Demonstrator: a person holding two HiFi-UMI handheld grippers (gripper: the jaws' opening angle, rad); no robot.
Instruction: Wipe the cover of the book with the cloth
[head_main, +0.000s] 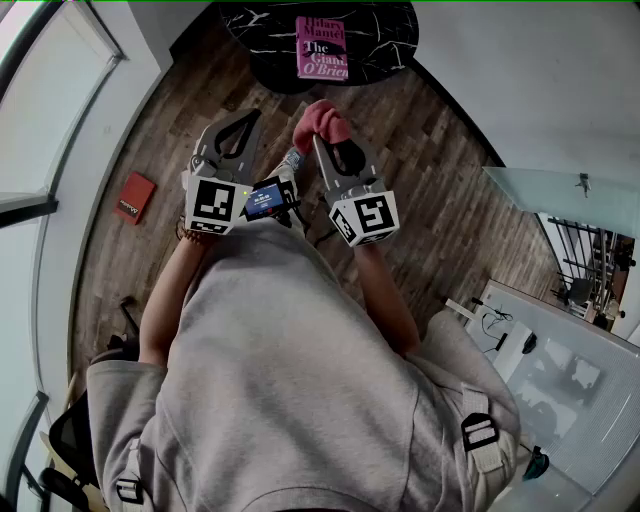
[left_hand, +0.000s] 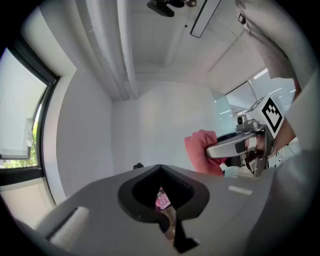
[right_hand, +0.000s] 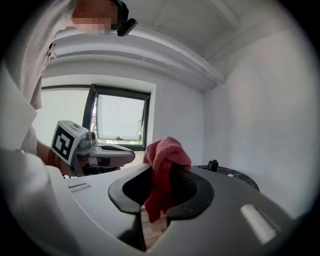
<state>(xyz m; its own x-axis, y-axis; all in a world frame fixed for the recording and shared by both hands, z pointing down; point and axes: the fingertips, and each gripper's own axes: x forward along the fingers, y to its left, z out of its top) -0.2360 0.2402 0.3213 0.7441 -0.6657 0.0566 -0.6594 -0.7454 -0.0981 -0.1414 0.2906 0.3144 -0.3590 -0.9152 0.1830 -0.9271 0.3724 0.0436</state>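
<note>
A pink book lies on the round black marble table at the top of the head view; a sliver of the book shows through the left gripper's jaw gap. My right gripper is shut on a red cloth, which bunches above the jaws and hangs between them. The cloth also shows in the left gripper view, held out level to the right. My left gripper is shut with nothing in it, beside the right one and short of the table.
A small red book lies on the wooden floor at the left near the curved white wall. A glass-topped desk and a glass shelf stand at the right. A window is behind the left gripper.
</note>
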